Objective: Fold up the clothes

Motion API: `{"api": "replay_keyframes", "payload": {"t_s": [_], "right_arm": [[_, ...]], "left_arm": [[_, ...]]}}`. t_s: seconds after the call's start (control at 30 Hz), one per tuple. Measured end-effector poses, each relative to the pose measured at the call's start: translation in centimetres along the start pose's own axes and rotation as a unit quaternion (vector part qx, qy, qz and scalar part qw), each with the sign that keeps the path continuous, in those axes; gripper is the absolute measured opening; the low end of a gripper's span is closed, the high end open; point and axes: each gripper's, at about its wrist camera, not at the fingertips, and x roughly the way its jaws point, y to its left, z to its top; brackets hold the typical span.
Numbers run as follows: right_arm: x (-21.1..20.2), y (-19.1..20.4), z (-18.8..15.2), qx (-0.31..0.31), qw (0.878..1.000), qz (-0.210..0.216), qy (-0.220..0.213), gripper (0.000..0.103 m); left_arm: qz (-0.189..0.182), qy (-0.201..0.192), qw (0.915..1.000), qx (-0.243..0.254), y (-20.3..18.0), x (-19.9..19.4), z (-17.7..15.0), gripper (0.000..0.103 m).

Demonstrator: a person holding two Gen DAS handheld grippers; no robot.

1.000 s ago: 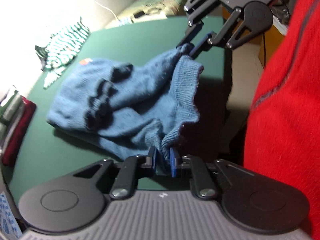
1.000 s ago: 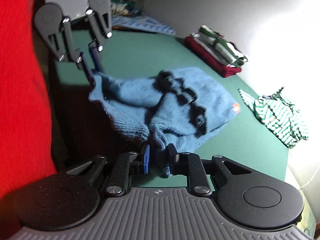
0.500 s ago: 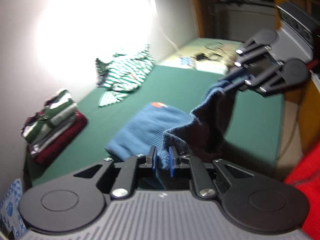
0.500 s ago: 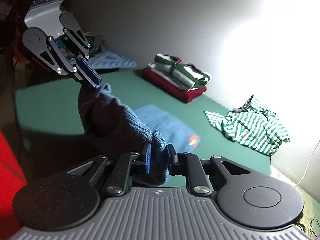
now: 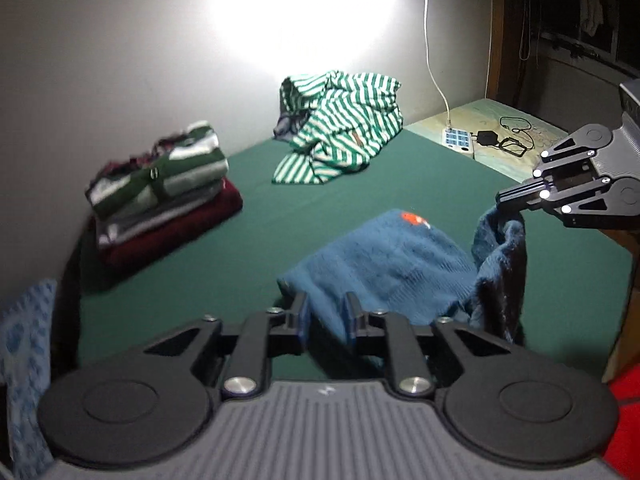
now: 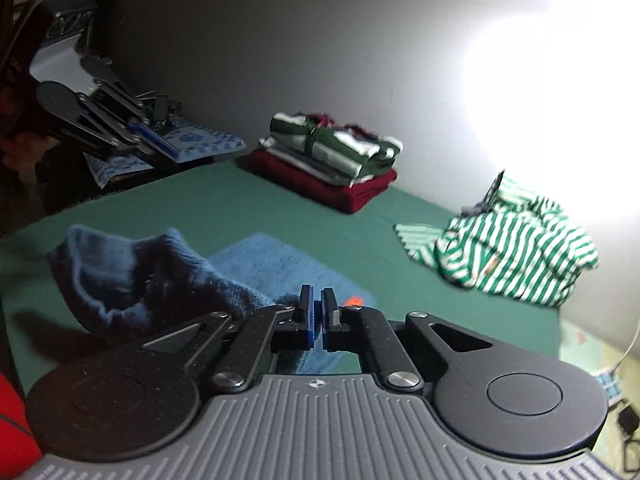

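The blue knit sweater (image 5: 392,264) lies near the worktop's (image 5: 280,216) front edge: soft, limp, best gripped at hems. Left hand-held gripper (image 5: 325,314) is opening around it; right hand-held gripper (image 6: 316,312) is clenched, apparently empty.

place: home room | signs: folded clothes stack (image 5: 160,196), power strip (image 5: 458,138), hanging garments (image 5: 590,4)
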Motion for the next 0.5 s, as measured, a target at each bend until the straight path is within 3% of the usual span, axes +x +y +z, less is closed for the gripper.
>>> {"api": "replay_keyframes", "payload": {"t_s": [0.03,0.13,0.27,0.37,0.43,0.5], "right_arm": [[0.1,0.2,-0.6,0.006,1.000,0.007,0.002,0.002],[0.2,0.4,-1.8,0.028,0.999,0.024,0.010,0.002],[-0.7,0.7,-2.8,-0.009,0.998,0.054,0.033,0.004],[-2.2,1.3,-3.3,-0.049,0.993,0.093,0.059,0.008],[-3.0,1.9,-3.5,-0.074,0.987,0.124,0.071,0.012],[-3.8,2.8,-3.6,-0.103,0.979,0.156,0.081,0.036]], "left_arm": [[0.001,0.014,0.9998,-0.011,0.1,-0.3,-1.5,0.038],[0.002,0.081,0.9966,-0.015,-0.9,-0.3,-5.9,0.040],[-0.005,0.146,0.9863,0.075,-5.7,0.4,-10.4,0.040],[-0.007,0.144,0.9712,0.190,-9.6,0.1,-12.1,0.053],[-0.014,0.137,0.9618,0.236,-11.0,0.0,-12.4,0.057],[-0.016,0.128,0.9571,0.259,-11.2,0.1,-12.3,0.058]]}}
